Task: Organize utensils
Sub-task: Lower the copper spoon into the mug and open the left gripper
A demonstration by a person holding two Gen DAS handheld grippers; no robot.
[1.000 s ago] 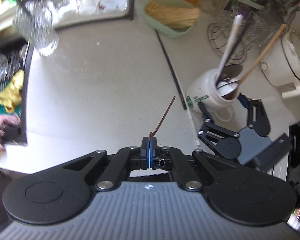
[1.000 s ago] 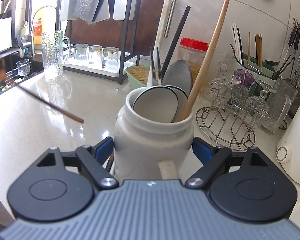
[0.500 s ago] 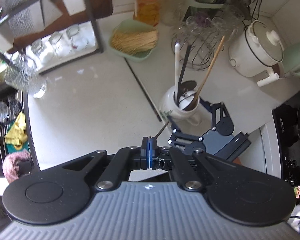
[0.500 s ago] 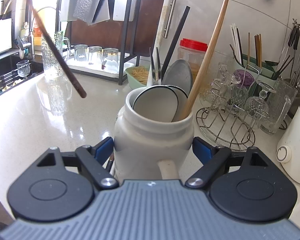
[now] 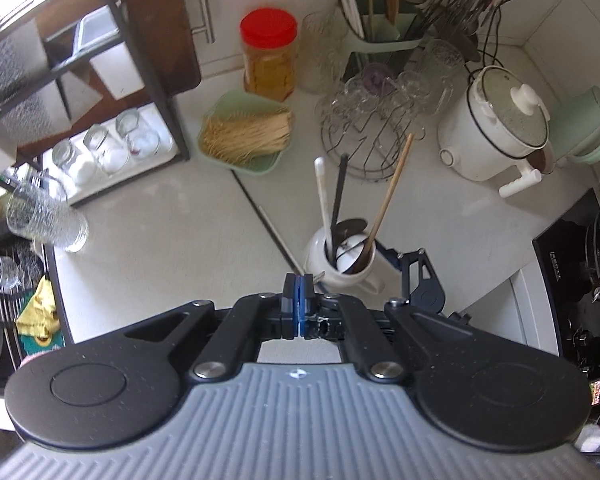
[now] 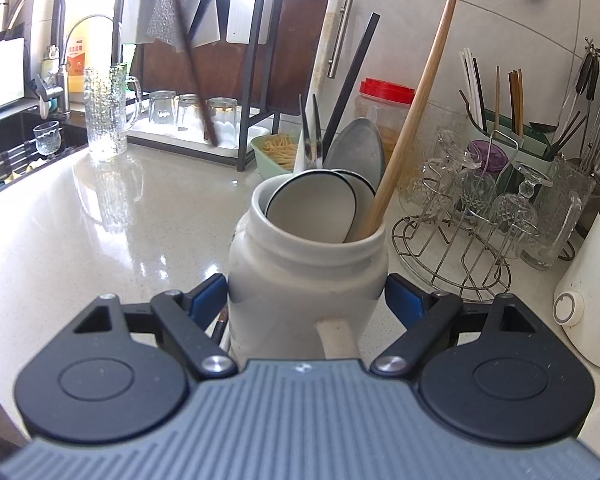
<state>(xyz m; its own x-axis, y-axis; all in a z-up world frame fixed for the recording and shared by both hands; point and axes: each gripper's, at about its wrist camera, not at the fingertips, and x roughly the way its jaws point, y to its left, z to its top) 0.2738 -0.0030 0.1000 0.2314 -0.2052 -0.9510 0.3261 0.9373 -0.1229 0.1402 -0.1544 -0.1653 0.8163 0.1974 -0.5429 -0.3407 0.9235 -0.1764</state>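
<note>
— Your left gripper [image 5: 299,288]?
— Pinched shut on a brown chopstick [image 6: 194,76], high over the counter [image 5: 160,232].
— And your right gripper [image 6: 306,300]?
— Spread wide, pads against the white jar [image 6: 306,264] (utensils inside), near the glass rack [image 6: 472,216].

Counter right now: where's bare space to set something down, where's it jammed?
Bare: counter between glass pitcher, glasses tray, and white utensil jar. Crowded: back right with noodle dish, wire glass rack, rice cooker.
</note>
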